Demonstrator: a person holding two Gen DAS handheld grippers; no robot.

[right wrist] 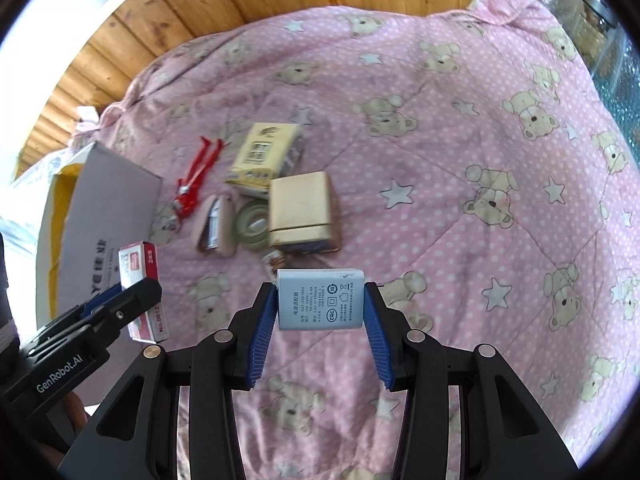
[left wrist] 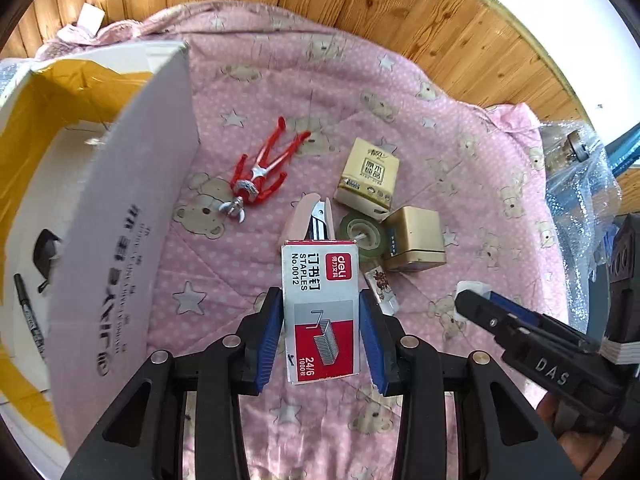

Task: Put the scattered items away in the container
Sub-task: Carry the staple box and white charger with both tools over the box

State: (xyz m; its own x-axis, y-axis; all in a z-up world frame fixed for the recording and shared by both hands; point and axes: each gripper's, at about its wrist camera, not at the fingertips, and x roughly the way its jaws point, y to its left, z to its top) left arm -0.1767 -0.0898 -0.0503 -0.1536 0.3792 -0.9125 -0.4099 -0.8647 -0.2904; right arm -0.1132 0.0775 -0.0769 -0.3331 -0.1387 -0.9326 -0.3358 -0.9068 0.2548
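Observation:
My left gripper (left wrist: 321,312) is shut on a red-and-white staples box (left wrist: 320,312), held above the pink quilt just right of the open cardboard box (left wrist: 128,200). My right gripper (right wrist: 320,304) is shut on a pale blue charger (right wrist: 320,300); it also shows at the right of the left wrist view as the right gripper (left wrist: 476,300). On the quilt lie a red toy figure (left wrist: 260,172), a pink stapler (left wrist: 310,220), a tape roll (left wrist: 362,234), a yellow tissue pack (left wrist: 370,176) and a gold box (left wrist: 416,238). The staples box (right wrist: 142,288) shows in the right wrist view too.
Inside the cardboard box lie a black marker (left wrist: 30,320) and a dark object (left wrist: 44,256). A small printed packet (left wrist: 382,286) lies beside the tape roll. Bubble wrap (left wrist: 580,184) sits at the quilt's right edge. Wood-panelled wall (left wrist: 400,4) stands behind.

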